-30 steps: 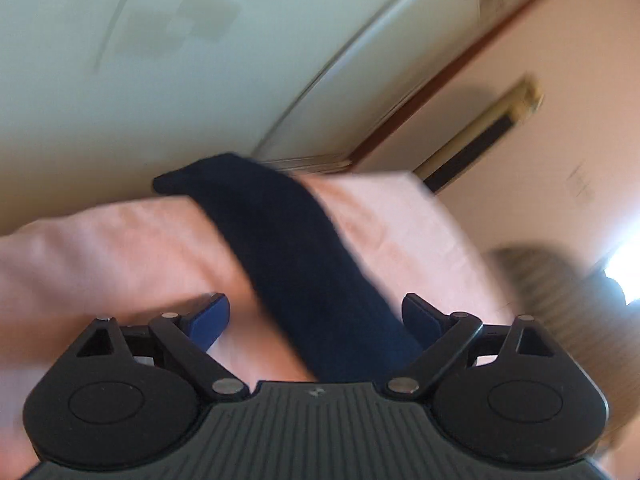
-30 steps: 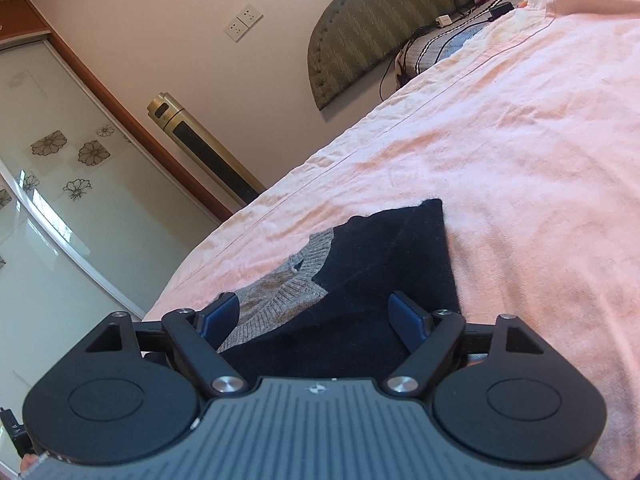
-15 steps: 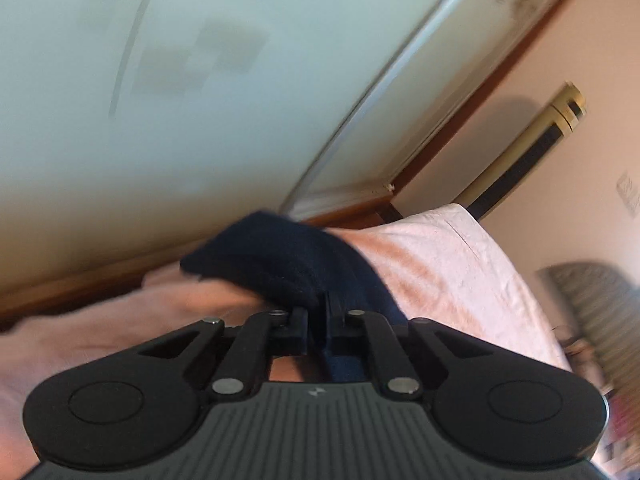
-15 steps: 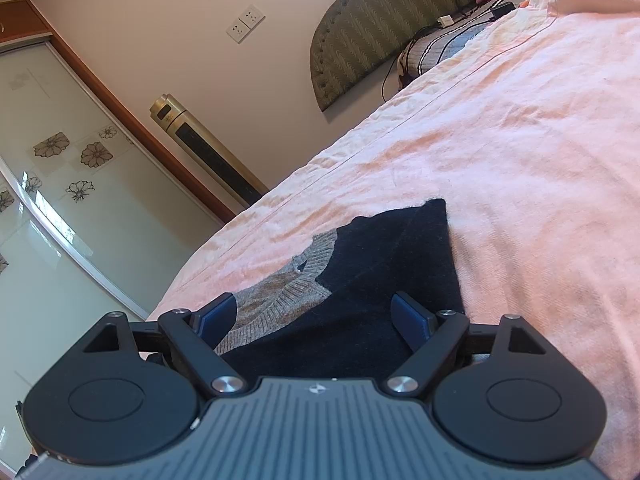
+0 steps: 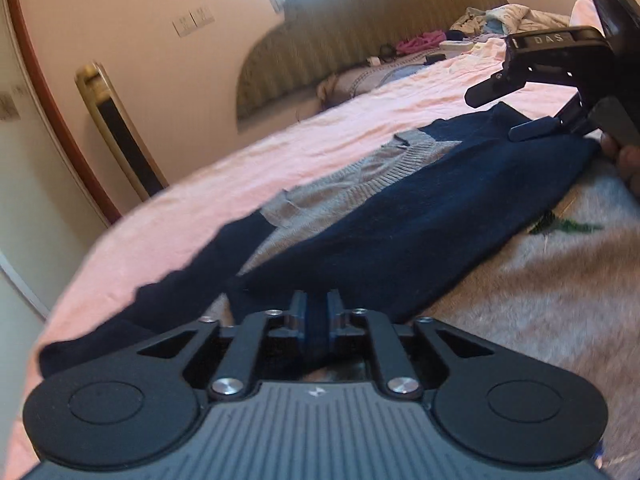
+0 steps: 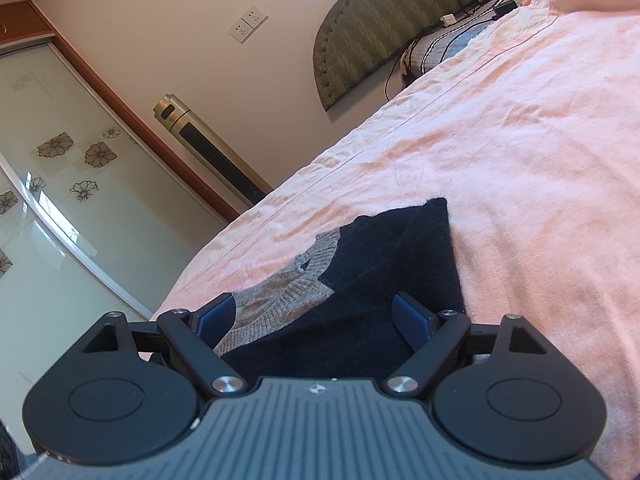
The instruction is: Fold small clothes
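A navy sweater (image 5: 400, 232) with a grey knit collar (image 5: 360, 176) lies flat on the pink bed sheet (image 5: 240, 184). Its navy sleeve runs across the grey front into my left gripper (image 5: 316, 312). The jaws there stand close together with navy fabric pinched between the pads, and they are opening. My right gripper (image 5: 516, 110) is at the sweater's far shoulder, open. In the right wrist view that gripper (image 6: 316, 320) hovers low over the sweater (image 6: 380, 272), its fingers wide apart on either side of the collar (image 6: 296, 292) and nothing gripped.
A padded headboard (image 5: 360, 20) with loose clothes (image 5: 500, 20) and cables (image 6: 448, 20) stands at the bed's far end. A gold tower fan (image 6: 212, 152) and a glass wardrobe door (image 6: 60, 200) line the left wall. Open pink sheet (image 6: 520, 160) stretches to the right.
My left gripper shut on the navy sleeve, then rolled and swung it across onto the sweater's front. The right gripper stayed put, open.
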{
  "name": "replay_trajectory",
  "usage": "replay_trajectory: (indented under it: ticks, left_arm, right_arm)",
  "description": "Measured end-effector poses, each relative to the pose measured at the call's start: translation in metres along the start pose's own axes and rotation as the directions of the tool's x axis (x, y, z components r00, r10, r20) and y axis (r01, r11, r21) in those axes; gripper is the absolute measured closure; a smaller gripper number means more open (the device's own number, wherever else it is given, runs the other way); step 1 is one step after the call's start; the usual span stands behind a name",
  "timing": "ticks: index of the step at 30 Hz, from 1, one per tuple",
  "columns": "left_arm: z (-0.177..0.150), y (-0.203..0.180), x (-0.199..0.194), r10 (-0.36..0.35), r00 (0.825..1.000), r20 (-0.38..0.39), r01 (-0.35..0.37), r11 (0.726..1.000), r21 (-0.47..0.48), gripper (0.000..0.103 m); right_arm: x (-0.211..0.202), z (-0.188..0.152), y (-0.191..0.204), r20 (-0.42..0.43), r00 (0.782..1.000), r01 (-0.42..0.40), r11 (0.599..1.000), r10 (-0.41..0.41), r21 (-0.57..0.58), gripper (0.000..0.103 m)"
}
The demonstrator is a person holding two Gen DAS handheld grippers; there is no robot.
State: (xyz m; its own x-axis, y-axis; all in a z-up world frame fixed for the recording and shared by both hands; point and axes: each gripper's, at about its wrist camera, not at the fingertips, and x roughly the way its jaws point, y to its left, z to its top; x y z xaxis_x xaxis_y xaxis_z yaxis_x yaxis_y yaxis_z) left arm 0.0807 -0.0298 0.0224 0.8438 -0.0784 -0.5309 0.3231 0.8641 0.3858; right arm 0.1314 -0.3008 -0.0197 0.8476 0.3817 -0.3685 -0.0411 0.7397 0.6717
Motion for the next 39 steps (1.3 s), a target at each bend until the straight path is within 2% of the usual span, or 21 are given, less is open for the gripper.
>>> replay_trajectory:
  ticks: [1, 2, 3, 5, 7, 9, 10, 12, 14, 18, 21, 22, 23, 25, 27, 29, 30, 33, 37, 38, 39]
  left_arm:
    - [-0.004, 0.004, -0.005, -0.006, 1.000, -0.004, 0.006, 0.999, -0.032, 0.063]
    - [-0.009, 0.014, -0.012, -0.010, 1.000, 0.003, 0.011, 0.997, -0.071, 0.038]
    - [-0.013, 0.028, -0.017, 0.005, 1.000, 0.026, -0.002, 0.994, -0.113, 0.020]
    - [-0.029, 0.055, -0.033, 0.055, 0.996, 0.068, -0.038, 0.973, -0.226, 0.016]
    - [-0.042, 0.088, -0.038, 0.094, 0.994, 0.057, -0.065, 0.920, -0.387, 0.016]
    - [-0.057, 0.132, -0.044, 0.153, 0.988, 0.030, -0.108, 0.809, -0.578, 0.016]
    - [-0.068, 0.154, -0.045, 0.178, 0.984, -0.005, -0.135, 0.730, -0.670, 0.016]
    - [-0.091, 0.193, -0.046, 0.151, 0.988, -0.035, -0.117, 0.576, -0.809, 0.017]
    - [-0.109, 0.217, -0.050, 0.133, 0.991, -0.025, -0.083, 0.455, -0.886, 0.017]
    - [-0.137, 0.237, -0.048, 0.105, 0.993, 0.052, 0.017, 0.307, -0.952, 0.017]
    - [-0.163, 0.240, -0.046, 0.120, 0.986, 0.116, 0.092, 0.190, -0.978, 0.017]
    - [-0.171, 0.238, -0.045, 0.132, 0.983, 0.129, 0.104, 0.179, -0.978, 0.018]
    - [-0.173, 0.236, -0.046, 0.150, 0.980, 0.133, 0.104, 0.183, -0.978, 0.019]
    - [-0.172, 0.236, -0.048, 0.150, 0.976, 0.159, 0.131, 0.181, -0.975, 0.018]
    - [-0.174, 0.238, -0.049, 0.144, 0.977, 0.155, 0.130, 0.169, -0.977, 0.018]
    - [-0.177, 0.239, -0.050, 0.145, 0.976, 0.160, 0.137, 0.156, -0.978, 0.018]
    - [-0.178, 0.239, -0.051, 0.147, 0.976, 0.162, 0.139, 0.152, -0.979, 0.018]
    - [-0.182, 0.241, -0.053, 0.146, 0.973, 0.177, 0.158, 0.132, -0.979, 0.018]
    - [-0.185, 0.242, -0.053, 0.144, 0.971, 0.193, 0.178, 0.109, -0.978, 0.018]
    - [-0.185, 0.243, -0.054, 0.143, 0.971, 0.193, 0.179, 0.107, -0.978, 0.018]
    - [-0.185, 0.243, -0.054, 0.143, 0.971, 0.194, 0.180, 0.105, -0.978, 0.018]
  right_arm:
    - [0.000, 0.000, 0.000, 0.000, 1.000, -0.003, 1.000, 0.003, 0.001, 0.018]
    - [0.000, 0.000, 0.000, 0.000, 1.000, -0.005, 1.000, 0.005, 0.001, 0.018]
    - [0.000, 0.000, 0.000, -0.002, 1.000, -0.004, 1.000, 0.004, -0.001, 0.017]
    - [0.000, 0.000, 0.001, -0.005, 1.000, -0.002, 1.000, 0.002, -0.007, 0.017]
    - [0.001, -0.001, 0.003, -0.009, 1.000, 0.003, 1.000, -0.003, -0.016, 0.016]
    - [0.002, -0.001, 0.004, -0.010, 1.000, 0.008, 1.000, -0.008, -0.021, 0.016]
    - [0.003, -0.001, 0.004, -0.010, 1.000, 0.010, 1.000, -0.010, -0.022, 0.016]
    - [0.002, -0.001, 0.004, -0.009, 1.000, 0.011, 1.000, -0.011, -0.021, 0.016]
    - [0.002, -0.001, 0.004, -0.009, 1.000, 0.012, 1.000, -0.012, -0.023, 0.016]
    - [0.005, 0.000, 0.010, -0.022, 0.999, 0.039, 0.998, -0.040, -0.054, 0.016]
    - [0.008, -0.003, 0.046, -0.037, 0.984, 0.169, 0.977, -0.175, -0.132, 0.014]
    - [0.007, -0.007, 0.063, -0.038, 0.991, 0.123, 0.982, -0.129, -0.147, 0.014]
    - [0.009, -0.012, 0.084, -0.056, 0.997, 0.044, 0.983, -0.055, -0.181, 0.014]
    - [0.023, -0.028, 0.139, -0.145, 0.989, -0.070, 0.952, 0.027, -0.297, 0.014]
    - [0.048, -0.046, 0.188, -0.263, 0.959, -0.187, 0.925, 0.101, -0.330, 0.015]
    - [0.080, -0.059, 0.222, -0.380, 0.909, -0.284, 0.922, 0.171, -0.264, 0.018]
    - [0.097, -0.064, 0.235, -0.418, 0.891, -0.296, 0.925, 0.178, -0.238, 0.018]
    - [0.140, -0.082, 0.261, -0.491, 0.862, -0.269, 0.933, 0.122, -0.240, 0.024]
    - [0.177, -0.109, 0.287, -0.546, 0.838, -0.233, 0.905, 0.001, -0.356, 0.026]
    - [0.184, -0.116, 0.293, -0.560, 0.828, -0.231, 0.894, -0.026, -0.383, 0.030]
    - [0.189, -0.123, 0.297, -0.575, 0.817, -0.230, 0.884, -0.053, -0.408, 0.043]
